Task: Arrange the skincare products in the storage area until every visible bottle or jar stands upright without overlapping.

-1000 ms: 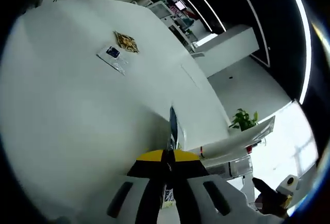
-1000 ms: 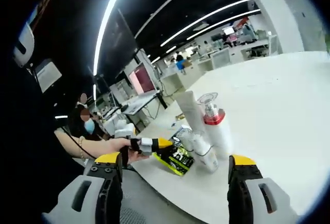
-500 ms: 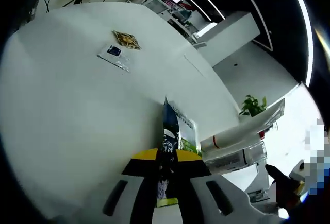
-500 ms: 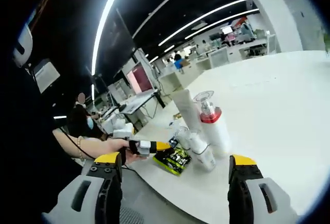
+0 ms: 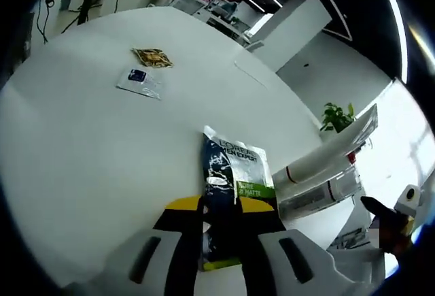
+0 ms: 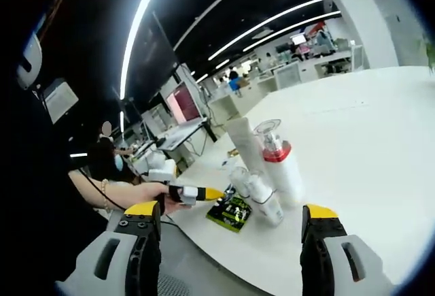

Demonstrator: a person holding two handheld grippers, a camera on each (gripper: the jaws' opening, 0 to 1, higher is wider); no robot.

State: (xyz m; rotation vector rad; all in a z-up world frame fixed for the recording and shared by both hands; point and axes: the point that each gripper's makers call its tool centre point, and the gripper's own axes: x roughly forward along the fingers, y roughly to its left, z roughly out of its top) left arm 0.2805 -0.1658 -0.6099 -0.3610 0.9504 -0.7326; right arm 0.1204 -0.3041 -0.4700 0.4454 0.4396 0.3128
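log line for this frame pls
left gripper: shut on sachet, flat on table | right gripper: open, empty, off table edge | pump bottle, tube: upright | small bottles: lying

Bright ceiling strip lights (image 6: 146,17) glare; fisheye edges warp.
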